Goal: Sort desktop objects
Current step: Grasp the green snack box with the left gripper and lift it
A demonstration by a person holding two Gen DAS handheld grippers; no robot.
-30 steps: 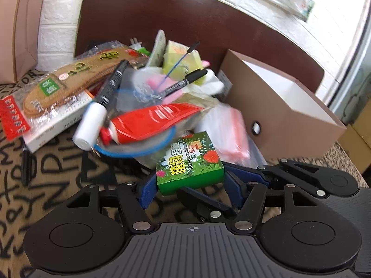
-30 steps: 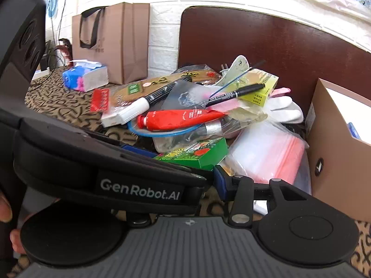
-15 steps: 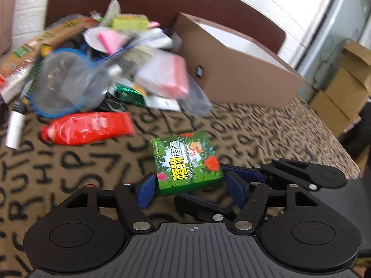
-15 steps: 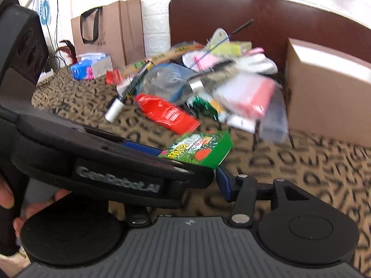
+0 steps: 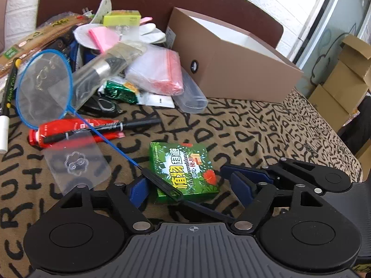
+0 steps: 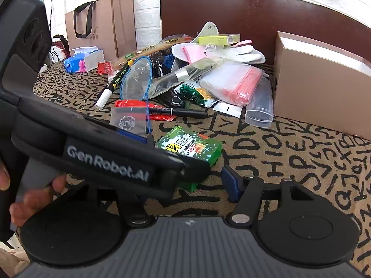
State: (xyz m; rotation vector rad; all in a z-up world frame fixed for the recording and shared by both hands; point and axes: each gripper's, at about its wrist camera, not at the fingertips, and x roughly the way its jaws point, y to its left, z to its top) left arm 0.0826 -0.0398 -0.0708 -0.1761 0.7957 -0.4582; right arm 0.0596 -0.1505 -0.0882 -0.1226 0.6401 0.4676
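Observation:
A small green box point(image 5: 183, 169) lies flat on the patterned cloth between the fingers of my left gripper point(image 5: 189, 185), which is open with both pads clear of it. The box also shows in the right wrist view point(image 6: 190, 147). A blue net's black handle point(image 5: 162, 183) lies across the box's near corner. My right gripper is behind the left gripper body point(image 6: 104, 159); only its right blue finger point(image 6: 231, 183) shows, beside the box. A heap of desk items point(image 5: 111, 53) lies at the back left.
An open brown cardboard box point(image 5: 231, 62) stands at the back right. A red tube point(image 5: 69, 129) and a black marker point(image 5: 104, 128) lie left of the green box. A clear packet point(image 5: 78, 162) lies near the left finger. A tissue pack point(image 6: 83, 61) and paper bag point(image 6: 104, 25) stand far left.
The left gripper carried the green box back from the heap, set it on the cloth and opened. The tube, marker and net have slid down out of the heap.

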